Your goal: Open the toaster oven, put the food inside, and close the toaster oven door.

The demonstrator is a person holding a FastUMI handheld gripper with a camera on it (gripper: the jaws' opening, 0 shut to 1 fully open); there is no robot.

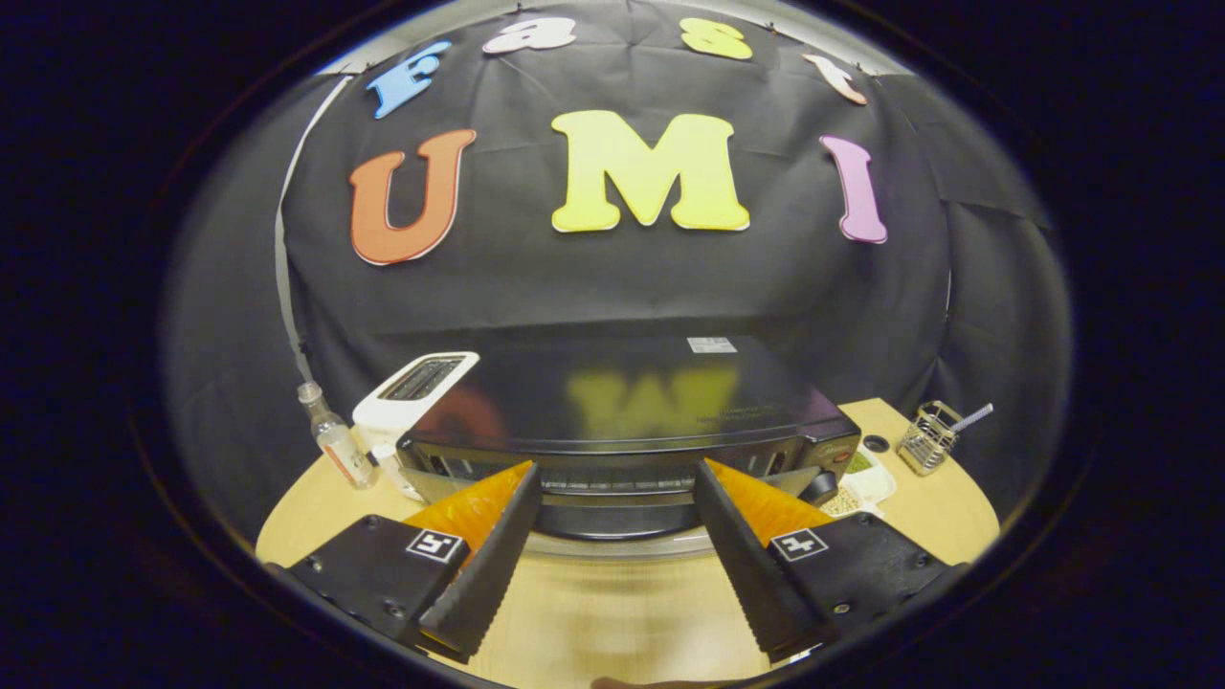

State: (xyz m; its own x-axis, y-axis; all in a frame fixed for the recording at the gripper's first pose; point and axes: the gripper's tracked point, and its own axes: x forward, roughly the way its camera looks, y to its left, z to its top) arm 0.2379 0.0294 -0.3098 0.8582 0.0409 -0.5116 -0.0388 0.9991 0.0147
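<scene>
A black toaster oven stands on the wooden table right ahead, seen from above its front. Its glossy top mirrors the wall. Below the front edge I see a dark door panel with a silvery handle bar along its bottom. Whether the door is shut or ajar I cannot tell from this angle. My gripper is open, its fingers spread wide with the tips at the oven's upper front edge, and nothing is between them. The handle lies between the fingers, lower down.
A white slot toaster and a small clear bottle stand left of the oven. To its right are a white tray with grains, a black round spot on the table and a wire basket.
</scene>
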